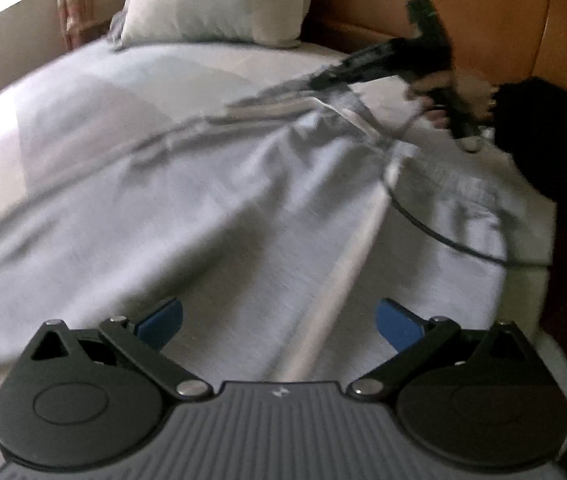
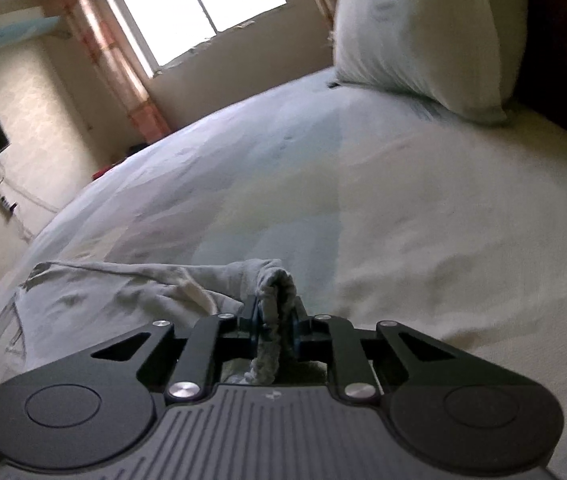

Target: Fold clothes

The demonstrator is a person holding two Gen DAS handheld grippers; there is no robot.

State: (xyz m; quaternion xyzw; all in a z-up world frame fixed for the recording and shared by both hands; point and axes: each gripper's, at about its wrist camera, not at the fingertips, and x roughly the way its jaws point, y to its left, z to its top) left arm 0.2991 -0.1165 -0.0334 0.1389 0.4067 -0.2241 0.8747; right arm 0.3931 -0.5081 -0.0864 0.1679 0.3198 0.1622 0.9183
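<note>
Pale grey garment [image 1: 211, 208] spread across bed, one bunched edge [image 2: 277, 292] lifted, creased

pillow [image 1: 219, 4] print, blurred, unreadable

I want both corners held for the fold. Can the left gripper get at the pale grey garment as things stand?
Probably yes: the left gripper is open directly over the pale grey garment, with nothing between them. The right gripper already pinches a bunched edge.

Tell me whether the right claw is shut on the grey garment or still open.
Shut on it. In the right wrist view the right claw has its blue pads pressed against a bunched edge of the grey garment.
</note>
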